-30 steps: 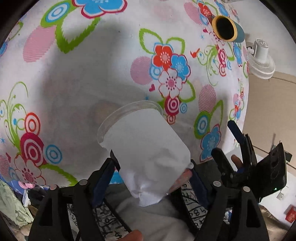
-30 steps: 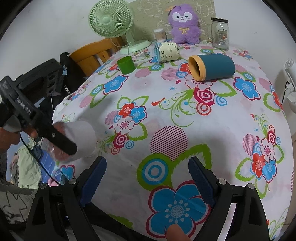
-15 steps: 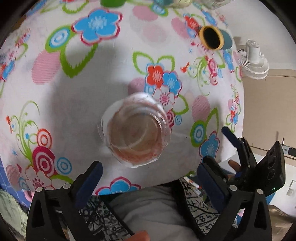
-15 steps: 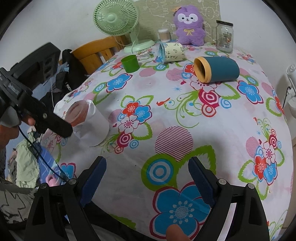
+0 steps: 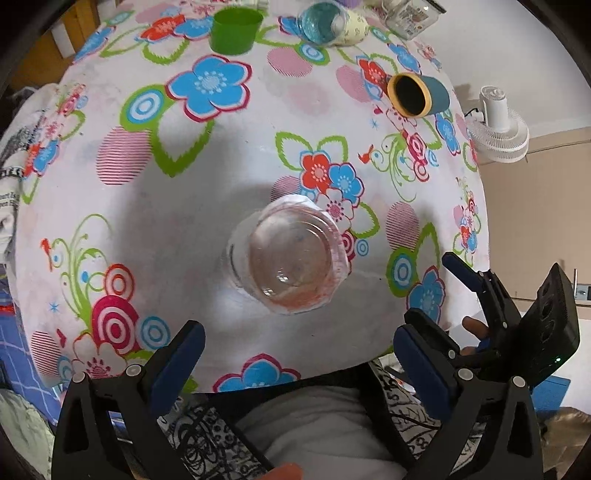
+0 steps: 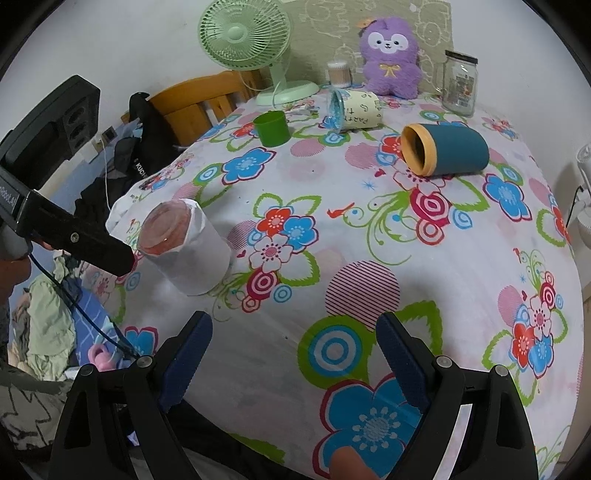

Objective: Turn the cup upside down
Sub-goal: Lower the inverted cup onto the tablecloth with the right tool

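Note:
A clear plastic cup with a white paper sleeve (image 5: 290, 258) stands upside down on the flowered tablecloth (image 5: 177, 229), its base facing up. It also shows in the right wrist view (image 6: 186, 247) near the table's left edge. My left gripper (image 5: 295, 354) is open and empty, above and just behind the cup, apart from it. My right gripper (image 6: 293, 354) is open and empty over the table's near edge; the right wrist view also shows the left gripper's body (image 6: 70, 232) beside the cup.
A teal tumbler with an orange rim (image 6: 445, 153) lies on its side at the far right. A green cup (image 6: 273, 129), a tipped cream cup (image 6: 356, 110), a glass jar (image 6: 460, 83), a purple plush (image 6: 391, 61) and a green fan (image 6: 245, 33) stand at the back.
The left gripper let go of the cup, which now stands upside down on the cloth. The gripper opened and drew back and up from it. The right gripper stayed put.

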Motion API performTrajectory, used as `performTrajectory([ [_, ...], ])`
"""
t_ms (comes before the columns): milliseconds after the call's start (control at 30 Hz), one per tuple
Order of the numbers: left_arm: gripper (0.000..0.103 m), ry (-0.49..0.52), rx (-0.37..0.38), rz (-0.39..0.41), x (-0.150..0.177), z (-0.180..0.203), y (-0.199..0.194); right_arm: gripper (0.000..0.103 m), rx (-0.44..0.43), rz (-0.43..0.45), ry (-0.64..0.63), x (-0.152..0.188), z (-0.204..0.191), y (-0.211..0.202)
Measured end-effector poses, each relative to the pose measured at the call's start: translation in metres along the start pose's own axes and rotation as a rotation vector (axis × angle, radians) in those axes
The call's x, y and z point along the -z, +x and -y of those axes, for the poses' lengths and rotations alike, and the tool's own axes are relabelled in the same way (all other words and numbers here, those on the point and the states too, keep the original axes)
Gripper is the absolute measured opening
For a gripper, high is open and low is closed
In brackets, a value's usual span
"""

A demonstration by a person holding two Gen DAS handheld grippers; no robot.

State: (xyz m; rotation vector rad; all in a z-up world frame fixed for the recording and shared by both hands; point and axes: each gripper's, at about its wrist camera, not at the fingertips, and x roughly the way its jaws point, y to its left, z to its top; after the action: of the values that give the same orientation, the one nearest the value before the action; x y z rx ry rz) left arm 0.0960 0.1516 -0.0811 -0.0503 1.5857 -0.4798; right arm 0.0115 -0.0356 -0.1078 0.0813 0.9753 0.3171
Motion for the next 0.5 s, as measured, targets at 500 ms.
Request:
performTrajectory([
  [500,0.103,0.015,-0.059,0.170,0.019,-0.016,-0.025,0.092,0.058,0.029,-0.071,-0.017,-0.032,-0.002],
])
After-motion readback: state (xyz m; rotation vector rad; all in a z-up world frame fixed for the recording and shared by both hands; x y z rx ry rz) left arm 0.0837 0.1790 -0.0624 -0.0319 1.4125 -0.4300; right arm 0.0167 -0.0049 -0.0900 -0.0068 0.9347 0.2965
